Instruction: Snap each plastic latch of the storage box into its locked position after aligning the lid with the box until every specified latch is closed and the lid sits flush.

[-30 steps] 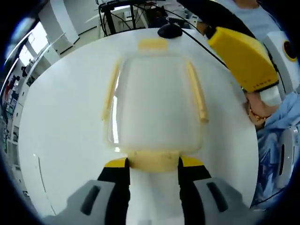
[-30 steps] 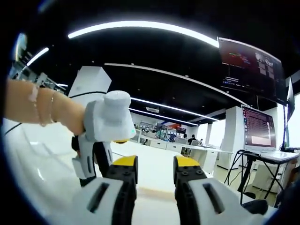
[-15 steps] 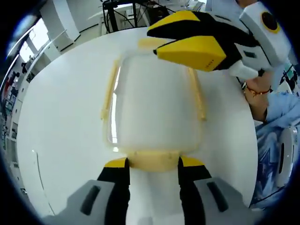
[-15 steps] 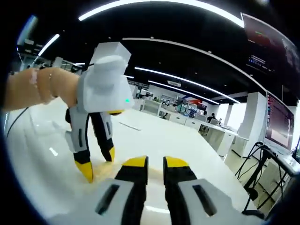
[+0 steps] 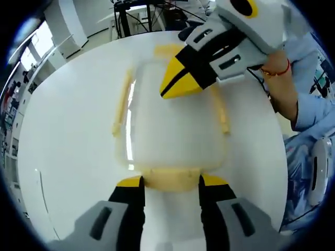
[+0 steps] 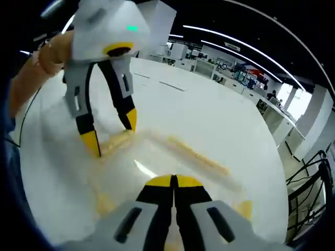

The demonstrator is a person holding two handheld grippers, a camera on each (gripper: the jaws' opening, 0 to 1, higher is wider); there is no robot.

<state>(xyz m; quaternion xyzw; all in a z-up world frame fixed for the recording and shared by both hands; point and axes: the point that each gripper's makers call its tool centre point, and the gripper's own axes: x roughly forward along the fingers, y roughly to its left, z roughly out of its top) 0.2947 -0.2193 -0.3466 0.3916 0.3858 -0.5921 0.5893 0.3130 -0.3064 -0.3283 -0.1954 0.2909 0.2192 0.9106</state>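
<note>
A translucent white storage box with its lid on sits on the round white table. It has pale yellow latches on the near end, left side, right side and far end. My left gripper is open, its yellow tips straddling the near-end latch. My right gripper reaches in from the upper right and hovers over the lid. In the right gripper view, my right gripper is shut with nothing in it, pointing down at the lid, and the left gripper's fingers flank the end latch.
A person's hand and blue sleeve hold the right gripper at the table's right edge. A black stand rises beyond the far edge. White desks stretch behind the table.
My right gripper has swung down over the lid and its jaws have come together. The left gripper and the box have stayed put.
</note>
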